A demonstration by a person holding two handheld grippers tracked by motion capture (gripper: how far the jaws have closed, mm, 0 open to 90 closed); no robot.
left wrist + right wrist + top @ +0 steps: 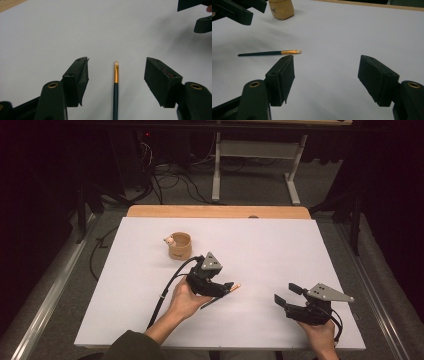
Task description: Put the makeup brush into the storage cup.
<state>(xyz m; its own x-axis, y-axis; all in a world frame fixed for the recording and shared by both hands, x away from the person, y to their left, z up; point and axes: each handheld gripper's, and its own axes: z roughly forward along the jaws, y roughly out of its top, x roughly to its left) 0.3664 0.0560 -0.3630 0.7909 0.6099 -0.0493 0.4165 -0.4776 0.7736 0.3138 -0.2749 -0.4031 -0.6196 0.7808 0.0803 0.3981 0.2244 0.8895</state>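
Your left gripper (220,287) hangs over the paintbrush (115,90), jaws spread wide on either side of it, gripping nothing. The paintbrush lies flat on the white table (280,245), its pale tip toward 3 o'clock in the high view. Your right gripper (287,296) sits near the table's 5 o'clock, jaws also apart and empty. A small wooden cup (179,245) stands toward 11 o'clock.

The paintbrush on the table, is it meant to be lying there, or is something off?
The paintbrush lies loose on the white table, apart from the wooden cup. The left gripper hangs over it, jaws open either side. Nothing looks spilled or broken.
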